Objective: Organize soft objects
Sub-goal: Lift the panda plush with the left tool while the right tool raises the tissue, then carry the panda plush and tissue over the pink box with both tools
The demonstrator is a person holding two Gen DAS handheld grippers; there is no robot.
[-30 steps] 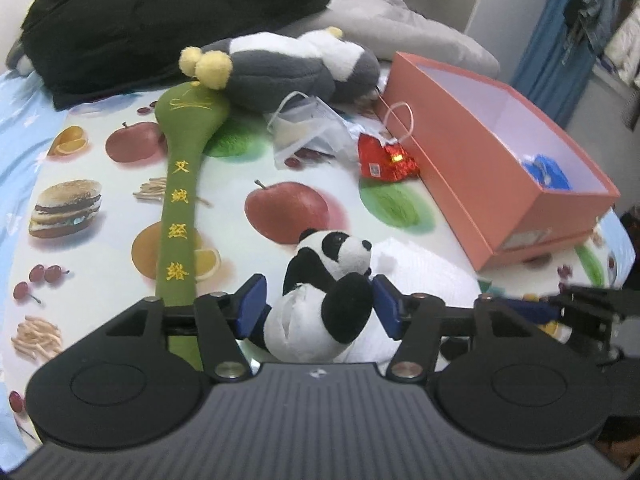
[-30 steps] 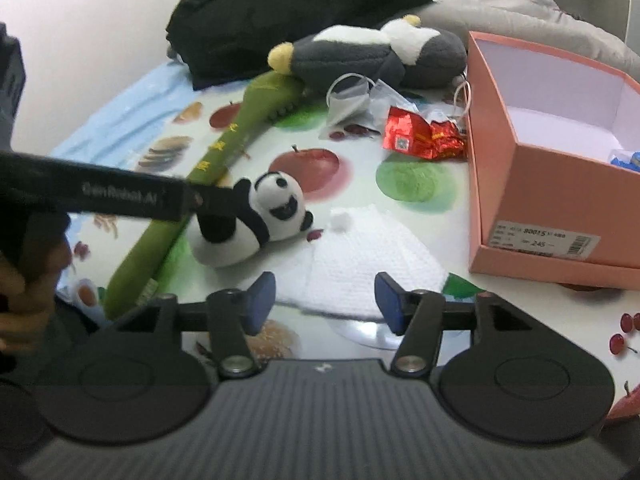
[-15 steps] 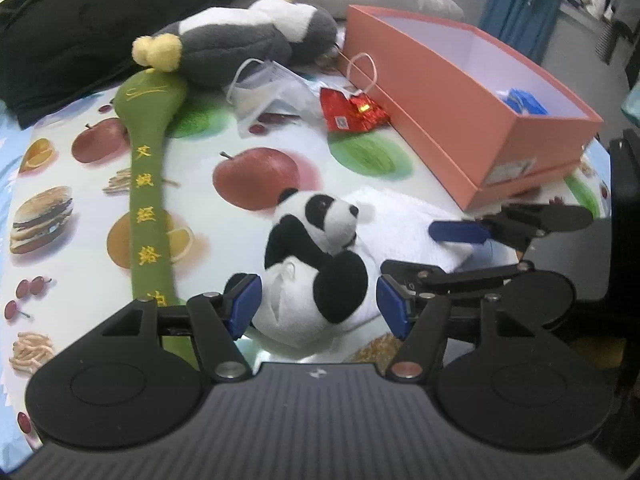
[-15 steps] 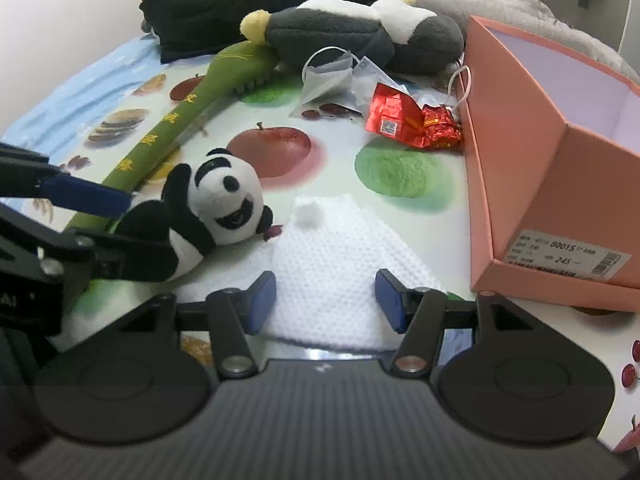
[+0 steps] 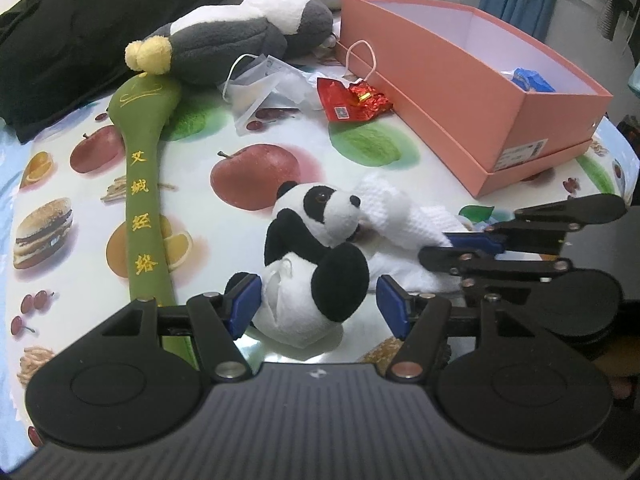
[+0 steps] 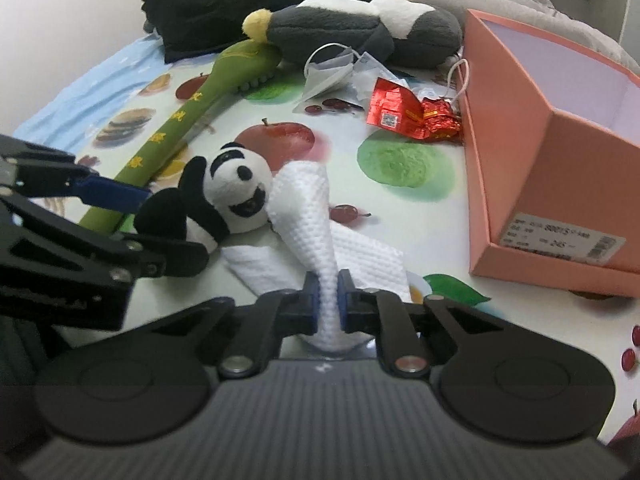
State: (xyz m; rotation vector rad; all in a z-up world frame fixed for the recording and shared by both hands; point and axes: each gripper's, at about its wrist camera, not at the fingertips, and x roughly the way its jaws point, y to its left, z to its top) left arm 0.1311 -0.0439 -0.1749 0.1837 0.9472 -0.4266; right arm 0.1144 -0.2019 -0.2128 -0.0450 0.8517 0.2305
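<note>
While the pink box [image 5: 460, 92] holds only 1 small blue item, the sorting looks barely begun. The right tool [image 6: 328, 296] is closing, its pads pinching the white knit cloth [image 6: 308, 216]. The left tool [image 5: 320, 304] stands open around the panda plush [image 5: 316, 256], unclamped. Green cushion [image 5: 144, 184], grey plush [image 5: 240, 36] and both gripped-at items remain on the counter [image 5: 80, 176].

Both grippers are black, with blue-padded jaws and silver pivot screws.
</note>
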